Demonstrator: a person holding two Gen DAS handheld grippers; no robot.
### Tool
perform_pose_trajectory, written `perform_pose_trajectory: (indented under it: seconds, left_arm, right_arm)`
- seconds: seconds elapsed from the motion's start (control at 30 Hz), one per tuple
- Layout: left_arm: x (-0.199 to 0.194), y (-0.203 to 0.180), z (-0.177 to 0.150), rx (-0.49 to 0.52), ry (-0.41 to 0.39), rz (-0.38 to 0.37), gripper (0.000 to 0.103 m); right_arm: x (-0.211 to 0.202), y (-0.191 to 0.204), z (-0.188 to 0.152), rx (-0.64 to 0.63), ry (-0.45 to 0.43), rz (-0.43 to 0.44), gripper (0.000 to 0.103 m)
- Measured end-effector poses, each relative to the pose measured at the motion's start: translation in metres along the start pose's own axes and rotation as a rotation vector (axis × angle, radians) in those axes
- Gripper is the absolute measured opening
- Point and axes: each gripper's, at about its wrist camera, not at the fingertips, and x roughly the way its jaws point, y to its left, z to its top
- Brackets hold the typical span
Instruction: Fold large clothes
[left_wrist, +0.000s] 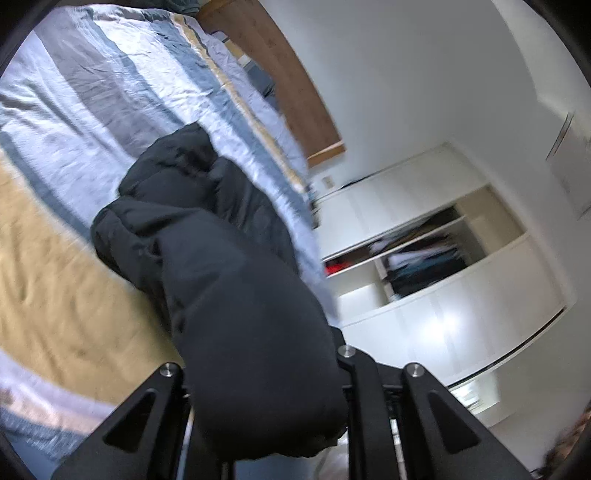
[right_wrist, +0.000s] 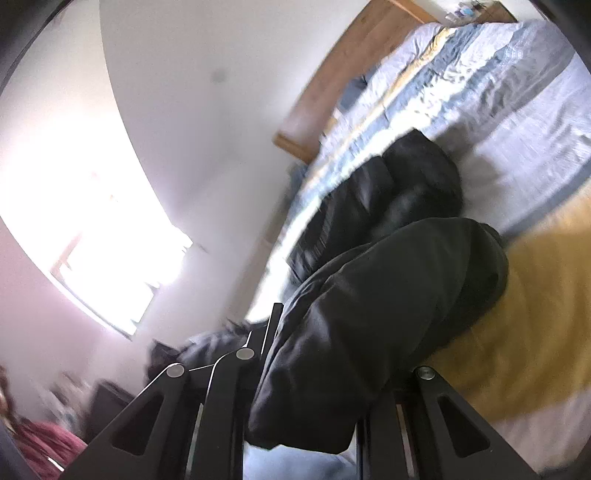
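Note:
A black padded jacket lies on the striped bed and rises toward both cameras. In the left wrist view my left gripper is shut on a thick fold of the jacket, and the cloth hides the fingertips. In the right wrist view my right gripper is shut on another bulging fold of the same jacket. The far part of the jacket rests on the bedcover, bunched up. Both held ends hang lifted above the bed.
The bed's cover has blue, grey, white and mustard stripes, with a wooden headboard behind. A white wardrobe with open shelves of clothes stands beside the bed. A bright window and dark clutter lie on the other side.

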Motion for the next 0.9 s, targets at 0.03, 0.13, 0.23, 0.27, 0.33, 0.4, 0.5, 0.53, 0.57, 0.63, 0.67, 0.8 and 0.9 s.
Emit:
perform_pose_trajectory:
  seconds: [0.03,0.13,0.23,0.27,0.33,0.4,0.5,0.53,0.57,0.63,0.67,0.8,0.9]
  left_arm:
    - [0.001,0.000,0.007,-0.010,-0.011,-0.020,0.015]
    - [0.011,-0.003,0.038,-0.052,-0.049,-0.081,0.015]
    - [0.027,-0.003,0.070,-0.099,-0.088,-0.091,0.015]
    - [0.034,-0.001,0.085,-0.125,-0.104,-0.090,0.015]
    - [0.052,0.000,0.113,-0.156,-0.126,-0.080,0.015]
    - [0.071,-0.001,0.142,-0.170,-0.142,-0.052,0.015]
    - [0.109,0.003,0.189,-0.176,-0.152,0.005,0.015]
    - [0.123,0.006,0.207,-0.176,-0.159,0.043,0.015]
    - [0.137,0.011,0.223,-0.187,-0.166,0.073,0.015]
    - [0.167,0.023,0.250,-0.188,-0.166,0.137,0.015]
    - [0.177,0.029,0.259,-0.184,-0.165,0.162,0.015]
    - [0.235,0.063,0.307,-0.167,-0.157,0.280,0.015]
    - [0.269,0.097,0.328,-0.175,-0.140,0.335,0.015]
  right_arm:
    - [0.003,-0.002,0.009,0.017,-0.022,0.027,0.017]
    - [0.010,-0.009,0.037,0.065,-0.081,0.114,0.017]
    - [0.029,-0.015,0.069,0.113,-0.134,0.169,0.017]
    - [0.034,-0.016,0.078,0.124,-0.142,0.170,0.017]
    - [0.054,-0.019,0.106,0.134,-0.164,0.155,0.017]
    - [0.075,-0.020,0.129,0.131,-0.182,0.114,0.017]
    - [0.109,-0.024,0.168,0.112,-0.199,0.038,0.017]
    - [0.120,-0.026,0.180,0.114,-0.205,0.020,0.017]
    - [0.128,-0.028,0.187,0.108,-0.208,0.001,0.017]
    - [0.158,-0.035,0.212,0.083,-0.209,-0.100,0.017]
    - [0.165,-0.041,0.218,0.092,-0.209,-0.115,0.017]
    - [0.214,-0.066,0.251,0.046,-0.193,-0.285,0.017]
    - [0.241,-0.090,0.269,0.052,-0.168,-0.360,0.017]
